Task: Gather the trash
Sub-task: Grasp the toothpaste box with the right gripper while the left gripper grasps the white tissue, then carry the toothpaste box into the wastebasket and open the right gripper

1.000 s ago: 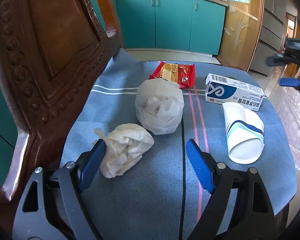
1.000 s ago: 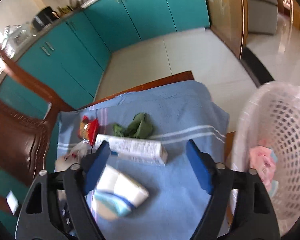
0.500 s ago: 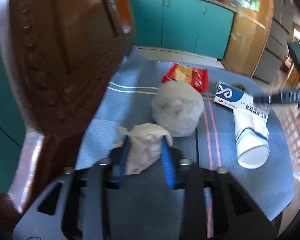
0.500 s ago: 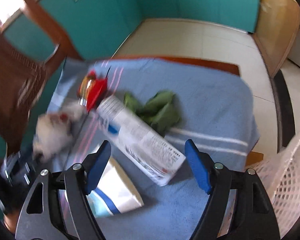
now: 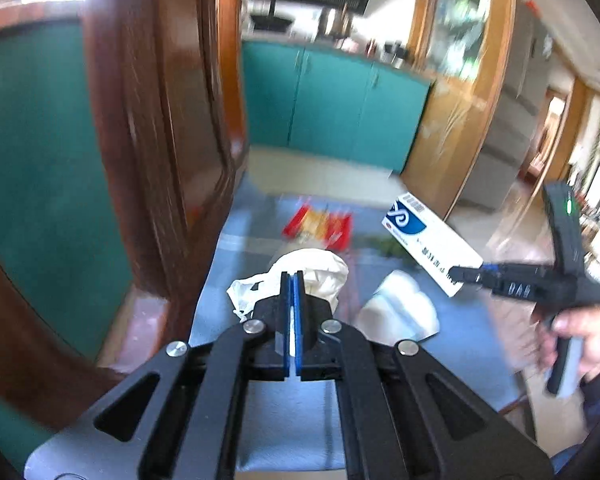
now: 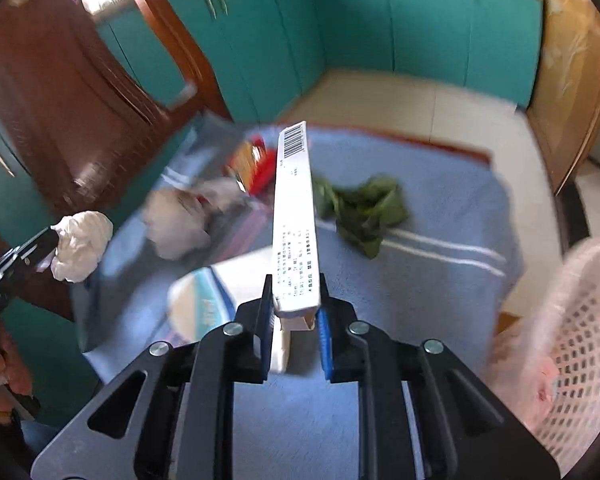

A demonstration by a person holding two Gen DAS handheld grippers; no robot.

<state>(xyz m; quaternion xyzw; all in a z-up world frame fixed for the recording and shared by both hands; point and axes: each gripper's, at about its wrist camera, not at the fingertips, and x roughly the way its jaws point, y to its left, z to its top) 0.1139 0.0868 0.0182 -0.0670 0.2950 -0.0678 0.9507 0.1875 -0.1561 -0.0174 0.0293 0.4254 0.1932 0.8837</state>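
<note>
My left gripper (image 5: 293,280) had its jaws pressed almost together, pinching the crumpled white tissue (image 5: 320,270), which bulged out beyond the blue pads (image 5: 286,320) and hung clear of the blue cloth (image 5: 284,424). My right gripper (image 6: 294,312) had just been closing, and its jaws were clamped on the near end of the long white medicine box (image 6: 294,216), the box standing edge-up between them with its barcode end pointing away from me (the left-wrist view showed the same box lifted off the cloth at an angle). Just under that box lay the paper cup (image 6: 204,300) on its side. Farther out on the cloth sat a bigger wad of white paper (image 6: 176,224), a red snack wrapper (image 6: 256,160) and some green leaves (image 6: 364,208). A pink mesh basket (image 6: 572,344) stood at the right edge of the cloth. The dark wooden chair back (image 5: 156,128) rose on the left, with teal cabinets (image 6: 420,28) behind everything.
</note>
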